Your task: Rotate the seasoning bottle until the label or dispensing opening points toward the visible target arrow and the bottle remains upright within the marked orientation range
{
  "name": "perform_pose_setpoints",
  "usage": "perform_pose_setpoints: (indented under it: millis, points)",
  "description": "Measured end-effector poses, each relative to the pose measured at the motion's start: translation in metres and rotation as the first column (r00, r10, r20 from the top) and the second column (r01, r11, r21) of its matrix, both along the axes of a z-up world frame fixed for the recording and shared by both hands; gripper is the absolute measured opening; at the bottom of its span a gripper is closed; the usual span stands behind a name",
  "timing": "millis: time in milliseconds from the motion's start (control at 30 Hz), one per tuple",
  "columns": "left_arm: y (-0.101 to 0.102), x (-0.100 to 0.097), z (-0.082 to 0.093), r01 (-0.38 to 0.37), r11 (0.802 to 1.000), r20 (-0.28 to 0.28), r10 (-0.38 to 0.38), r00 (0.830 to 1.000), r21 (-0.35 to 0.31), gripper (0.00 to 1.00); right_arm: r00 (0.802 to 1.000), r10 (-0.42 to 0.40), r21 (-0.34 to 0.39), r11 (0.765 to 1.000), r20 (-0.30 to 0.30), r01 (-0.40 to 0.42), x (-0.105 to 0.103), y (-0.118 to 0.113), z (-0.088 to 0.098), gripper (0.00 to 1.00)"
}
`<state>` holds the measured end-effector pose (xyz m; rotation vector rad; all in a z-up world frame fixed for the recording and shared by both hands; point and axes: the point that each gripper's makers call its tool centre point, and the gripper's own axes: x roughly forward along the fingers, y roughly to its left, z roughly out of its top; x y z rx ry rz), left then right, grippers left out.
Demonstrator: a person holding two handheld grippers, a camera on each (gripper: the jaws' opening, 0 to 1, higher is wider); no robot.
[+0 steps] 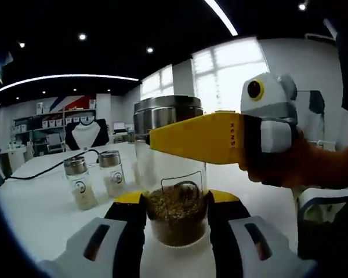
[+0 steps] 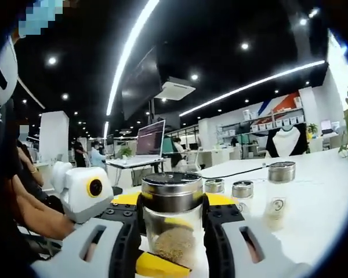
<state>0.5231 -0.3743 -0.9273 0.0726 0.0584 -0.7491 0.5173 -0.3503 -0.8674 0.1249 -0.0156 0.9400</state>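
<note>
We hold the bottle (image 1: pixel 175 191) upright on the worktop (image 1: pixel 40 202): left tool (image 1: pixel 176 223) clamps its glass base, right tool (image 2: pixel 173 223) its body under the cap. No arrow visible, so alignment remains unjudged.

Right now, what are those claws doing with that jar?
Left claw shut on seasoning bottle base. Right claw shut at its metal lid. Bottle upright. Three small shakers stand behind.

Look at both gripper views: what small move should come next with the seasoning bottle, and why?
Probably a slight twist of the seasoning bottle by the right gripper, while the left gripper steadies the base. Both sets of jaws already flank the upright bottle, one near the metal cap, and no target arrow is visible.
</note>
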Motion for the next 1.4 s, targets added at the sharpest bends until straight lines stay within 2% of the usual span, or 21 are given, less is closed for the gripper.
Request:
perform_pose_setpoints:
  millis: [33, 100, 200, 333, 433, 533, 600, 667, 833, 1000, 1067, 1133, 1200, 1300, 1400]
  points:
    - [0.002, 0.003, -0.004, -0.027, 1.0, -0.025, 0.027, 0.999, -0.004, 0.44, 0.998, -0.06, -0.033, 0.998, -0.003, 0.06, 0.005, -0.002, -0.004, 0.38]
    - [0.004, 0.007, -0.008, -0.061, 0.998, -0.023, 0.062, 0.998, 0.017, 0.43, 0.996, -0.085, -0.08, 0.993, 0.013, 0.086, 0.007, 0.002, -0.01, 0.38]
    - [0.005, 0.008, -0.011, -0.094, 0.995, -0.031, 0.094, 0.995, 0.017, 0.43, 0.996, -0.089, -0.059, 0.994, 0.01, 0.089, 0.007, 0.006, -0.011, 0.38]
    - [0.01, 0.008, -0.01, -0.156, 0.986, 0.005, 0.156, 0.988, 0.053, 0.43, 0.994, -0.103, -0.04, 0.994, -0.033, 0.101, 0.009, 0.006, -0.012, 0.38]
    - [0.011, 0.007, -0.008, -0.196, 0.979, 0.021, 0.195, 0.98, 0.051, 0.43, 0.985, -0.149, 0.002, 0.989, -0.083, 0.15, 0.013, 0.004, -0.011, 0.39]
    - [0.012, 0.008, -0.008, -0.259, 0.96, 0.075, 0.252, 0.965, 0.104, 0.43, 0.97, -0.204, 0.009, 0.978, -0.13, 0.207, 0.017, 0.001, -0.016, 0.39]
    - [0.01, 0.008, -0.009, -0.243, 0.966, 0.058, 0.238, 0.969, 0.093, 0.43, 0.969, -0.217, -0.03, 0.976, -0.115, 0.215, 0.017, 0.001, -0.018, 0.38]
    - [0.006, 0.007, -0.006, -0.201, 0.979, 0.048, 0.199, 0.979, 0.043, 0.43, 0.982, -0.176, -0.066, 0.983, -0.064, 0.172, 0.015, 0.003, -0.017, 0.38]
    - [0.0, 0.006, -0.002, -0.082, 0.997, 0.033, 0.082, 0.996, 0.01, 0.44, 0.993, -0.103, -0.059, 0.993, -0.054, 0.1, 0.009, 0.0, -0.014, 0.38]
    - [-0.002, 0.005, 0.001, -0.012, 0.999, 0.002, 0.012, 1.0, -0.053, 0.44, 0.999, -0.036, -0.076, 0.996, 0.016, 0.037, 0.002, 0.002, -0.004, 0.38]
    - [-0.003, 0.004, 0.002, -0.015, 0.999, 0.002, 0.015, 1.0, -0.053, 0.44, 0.999, 0.008, -0.129, 0.992, 0.053, -0.001, -0.001, 0.007, -0.004, 0.38]
    - [0.001, 0.006, 0.003, -0.061, 0.997, 0.015, 0.061, 0.998, -0.042, 0.44, 0.999, 0.012, -0.135, 0.991, 0.045, -0.006, 0.0, 0.01, -0.003, 0.38]
    - [0.002, 0.006, 0.005, -0.081, 0.994, 0.001, 0.082, 0.997, -0.07, 0.44, 1.0, 0.008, -0.123, 0.992, 0.029, -0.005, 0.002, 0.011, -0.002, 0.38]
    - [0.005, 0.009, 0.005, -0.108, 0.99, -0.005, 0.108, 0.994, -0.085, 0.44, 0.998, -0.06, -0.072, 0.996, -0.009, 0.059, 0.007, 0.009, -0.003, 0.38]
    - [0.009, 0.011, 0.004, -0.146, 0.987, 0.003, 0.147, 0.989, -0.064, 0.44, 0.995, -0.095, -0.066, 0.993, -0.016, 0.094, 0.007, 0.011, -0.005, 0.38]
